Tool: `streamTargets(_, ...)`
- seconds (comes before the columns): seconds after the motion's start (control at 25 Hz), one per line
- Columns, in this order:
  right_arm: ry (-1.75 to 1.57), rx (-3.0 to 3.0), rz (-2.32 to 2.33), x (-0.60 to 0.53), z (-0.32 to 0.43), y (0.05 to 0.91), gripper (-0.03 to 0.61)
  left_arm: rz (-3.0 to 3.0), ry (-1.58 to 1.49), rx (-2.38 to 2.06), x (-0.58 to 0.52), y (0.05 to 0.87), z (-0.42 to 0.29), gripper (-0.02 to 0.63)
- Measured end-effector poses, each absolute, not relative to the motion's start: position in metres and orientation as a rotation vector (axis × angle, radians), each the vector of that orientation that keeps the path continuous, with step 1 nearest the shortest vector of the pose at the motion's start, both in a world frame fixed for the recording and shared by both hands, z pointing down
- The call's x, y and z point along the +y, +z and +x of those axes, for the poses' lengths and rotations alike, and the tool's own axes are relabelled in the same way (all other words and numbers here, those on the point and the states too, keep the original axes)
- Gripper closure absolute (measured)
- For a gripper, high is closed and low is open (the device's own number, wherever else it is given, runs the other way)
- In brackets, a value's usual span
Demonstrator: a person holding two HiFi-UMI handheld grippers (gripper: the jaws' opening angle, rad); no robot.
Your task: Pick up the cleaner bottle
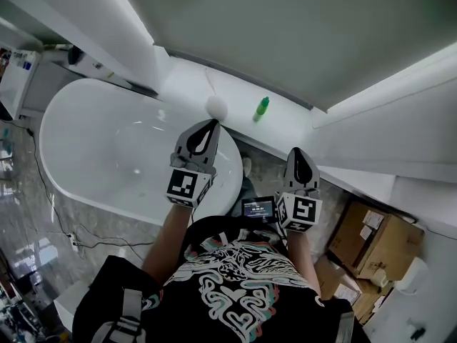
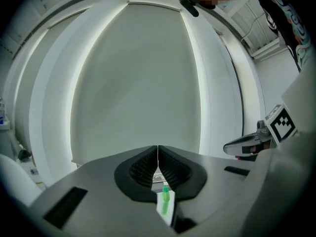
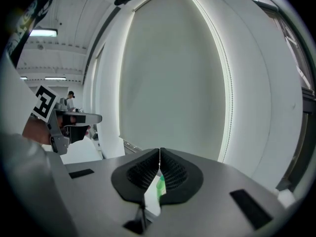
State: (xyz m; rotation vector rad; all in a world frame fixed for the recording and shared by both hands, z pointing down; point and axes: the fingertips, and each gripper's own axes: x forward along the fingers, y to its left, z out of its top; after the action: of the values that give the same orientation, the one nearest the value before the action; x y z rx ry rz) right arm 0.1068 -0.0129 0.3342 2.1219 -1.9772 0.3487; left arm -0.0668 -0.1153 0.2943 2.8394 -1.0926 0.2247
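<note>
Left gripper (image 1: 211, 123): held out from the body on a bare forearm, above the right end of the bathtub (image 1: 86, 148), pointing toward the ledge (image 1: 300, 123) behind the tub; jaws pressed together, nothing between them. Right gripper (image 1: 297, 151): held forward alongside, just off the tub's right end, jaws likewise together and empty. Cleaner bottle (image 1: 263, 108): green, upright on the ledge just beyond the tub, ahead of both grippers, untouched.
</note>
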Motion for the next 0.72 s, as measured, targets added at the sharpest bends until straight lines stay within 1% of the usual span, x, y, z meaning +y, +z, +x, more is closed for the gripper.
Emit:
streamTargets(0.56,0.453,-1.967,2.040,-0.065,0.120,0.395,0.551,2.805,0.352,-1.042,-0.153,0.363,-0.029,0.595)
streamTargets(0.72,0.484,-1.964,2.015,-0.084,0.124,0.418,0.551,2.751,0.310,-1.091,-0.171,0.383,-0.026,0.595)
